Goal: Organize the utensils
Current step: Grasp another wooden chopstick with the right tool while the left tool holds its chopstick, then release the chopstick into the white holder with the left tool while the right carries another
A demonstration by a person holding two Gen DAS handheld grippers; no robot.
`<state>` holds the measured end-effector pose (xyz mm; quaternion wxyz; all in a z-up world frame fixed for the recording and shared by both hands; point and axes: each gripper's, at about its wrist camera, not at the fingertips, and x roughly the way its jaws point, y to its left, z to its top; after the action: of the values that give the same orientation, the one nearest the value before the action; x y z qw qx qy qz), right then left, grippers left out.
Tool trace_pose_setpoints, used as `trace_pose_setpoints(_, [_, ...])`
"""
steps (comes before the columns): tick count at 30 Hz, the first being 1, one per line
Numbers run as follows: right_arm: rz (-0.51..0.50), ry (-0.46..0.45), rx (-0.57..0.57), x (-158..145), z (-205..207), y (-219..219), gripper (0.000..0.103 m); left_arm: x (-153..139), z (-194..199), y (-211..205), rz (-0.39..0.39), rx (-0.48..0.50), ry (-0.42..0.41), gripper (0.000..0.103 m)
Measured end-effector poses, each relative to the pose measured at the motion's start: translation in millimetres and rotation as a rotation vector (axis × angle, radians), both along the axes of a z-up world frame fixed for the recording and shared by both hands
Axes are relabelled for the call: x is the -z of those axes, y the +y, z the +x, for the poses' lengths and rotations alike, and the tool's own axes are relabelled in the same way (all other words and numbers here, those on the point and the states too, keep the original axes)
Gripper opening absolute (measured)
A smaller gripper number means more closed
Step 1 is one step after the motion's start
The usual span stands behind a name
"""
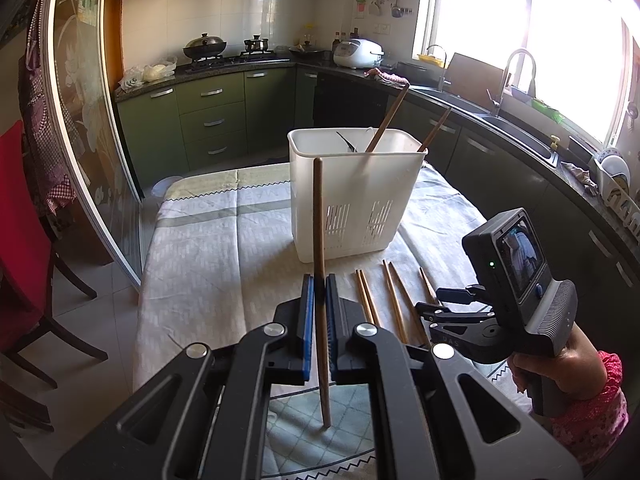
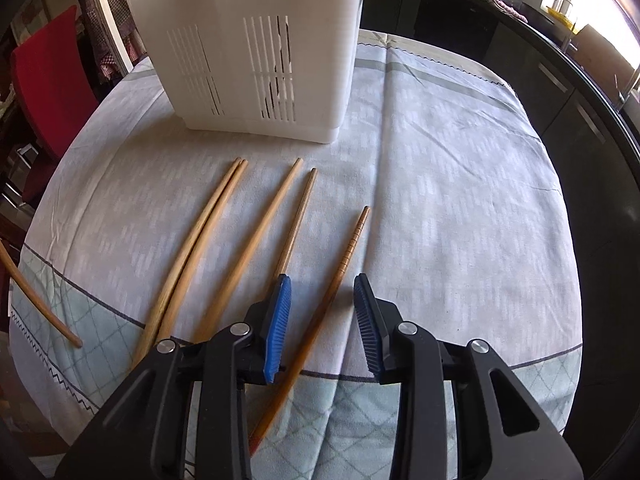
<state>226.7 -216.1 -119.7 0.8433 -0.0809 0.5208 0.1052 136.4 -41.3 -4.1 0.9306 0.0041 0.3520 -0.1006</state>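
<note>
A: What's the left gripper doing?

B: It's clenched on one chopstick, held nearly upright at the centre of the left view, its lower end over the tablecloth and its top level with the near wall of the white utensil caddy.

A: And the right gripper?

B: Spread wide, holding nothing. A ridged chopstick lies on the cloth between its blue pads, at lower centre of the right view.

A: What might go wrong?

B: I'd judge the held stick could pivot or slip, since it's pinched at a single spot partway along its length. It must also clear the caddy rim; catching the wall could nudge the caddy. On the right, the neighbouring stick lies just beside the left pad, so closing might grab or push it aside.

A: Counts?

B: One caddy. Two chopsticks leaning inside it, plus a dark item I can't identify. One held. Five on the cloth: a touching pair, two singles, and the ridged one. Eight chopsticks altogether.
</note>
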Motion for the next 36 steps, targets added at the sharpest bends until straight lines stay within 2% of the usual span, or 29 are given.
trace_pose_setpoints(3, [0.040, 0.015, -0.002, 1, 4, 1, 0.025, -1, 0, 0, 0.005, 0.004, -0.001, 0.006])
trace_pose_setpoints(4, [0.042, 0.010, 0.004, 0, 5, 1, 0.011, -1, 0, 0, 0.004, 0.006, -0.001, 0.006])
trace_pose_setpoints(6, [0.058, 0.000, 0.016, 0, 6, -2, 0.007, -1, 0, 0, 0.006, 0.006, -0.001, 0.006])
trace_pose_setpoints(13, [0.153, -0.057, 0.038, -20, -4, -21, 0.007, -1, 1, 1, -0.001, 0.006, 0.006, 0.006])
trace_pose_setpoints(21, [0.238, -0.233, 0.017, -90, -44, -37, 0.007, -1, 1, 1, -0.003, 0.012, 0.014, 0.006])
trace_pose_setpoints(30, [0.277, -0.357, -0.029, -140, -100, -42, 0.007, -5, -6, 2, 0.003, 0.017, 0.002, 0.006])
trace_pose_setpoints(36, [0.276, -0.394, -0.038, -152, -119, -43, 0.007, -12, -12, 2, 0.013, 0.015, -0.016, 0.006])
